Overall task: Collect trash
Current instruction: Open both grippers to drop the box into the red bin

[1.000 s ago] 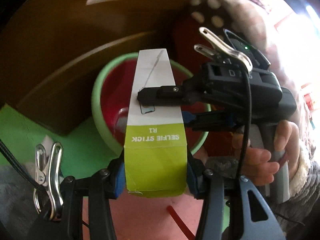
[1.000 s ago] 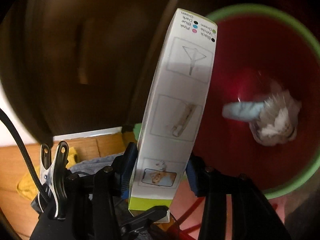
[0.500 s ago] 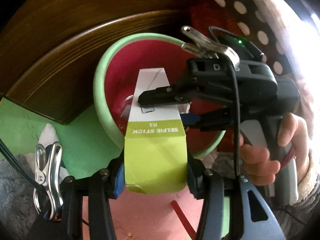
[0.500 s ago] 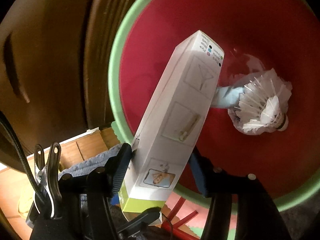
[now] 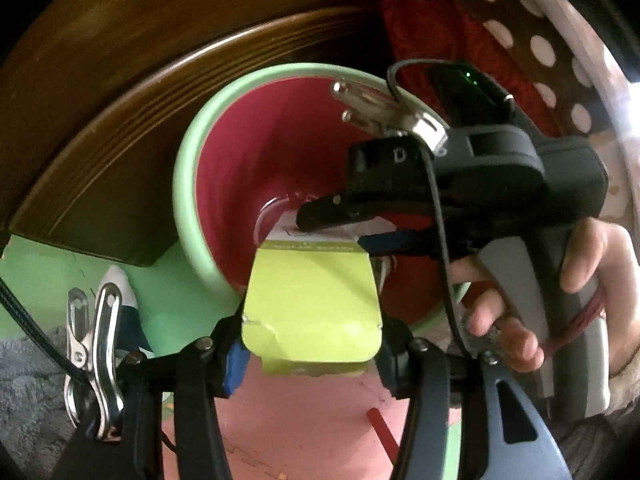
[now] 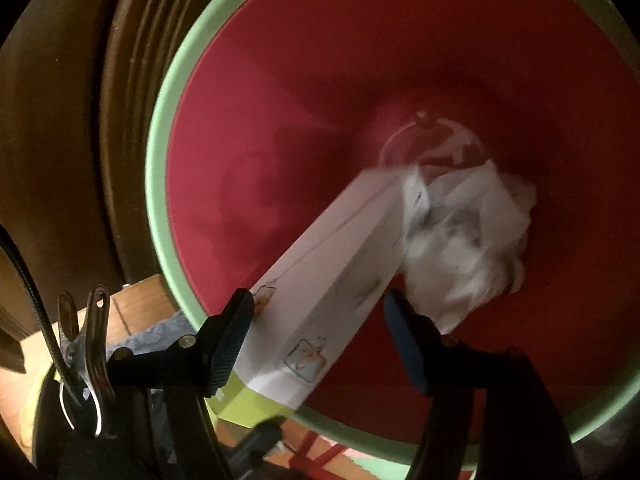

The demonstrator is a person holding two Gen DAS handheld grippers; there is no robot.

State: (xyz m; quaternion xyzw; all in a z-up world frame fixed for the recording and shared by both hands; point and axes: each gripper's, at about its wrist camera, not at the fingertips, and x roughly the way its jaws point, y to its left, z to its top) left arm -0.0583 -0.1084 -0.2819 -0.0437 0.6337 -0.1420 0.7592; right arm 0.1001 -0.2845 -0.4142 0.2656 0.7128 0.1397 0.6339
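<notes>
A long white and lime-green selfie-stick box (image 5: 312, 300) (image 6: 332, 280) points down into a red bin with a pale green rim (image 5: 188, 216) (image 6: 160, 184). My left gripper (image 5: 312, 340) looks open, its pads apart from the box's green end. My right gripper (image 6: 320, 312) is open, its fingers spread either side of the box's white part; it also shows in the left wrist view (image 5: 332, 220), held by a hand. The box's far end rests against crumpled white trash (image 6: 468, 240) at the bin's bottom.
Dark wooden furniture (image 5: 100, 120) curves behind and left of the bin. Pink and green floor mats (image 5: 300, 420) lie under the grippers. A grey rug (image 5: 28, 400) is at the lower left. A polka-dot fabric (image 5: 520, 40) is at the upper right.
Both grippers tilted down toward the bin. The box slid deeper into it and reached the white trash. The right gripper's fingers opened wide off the box; the left pads loosened.
</notes>
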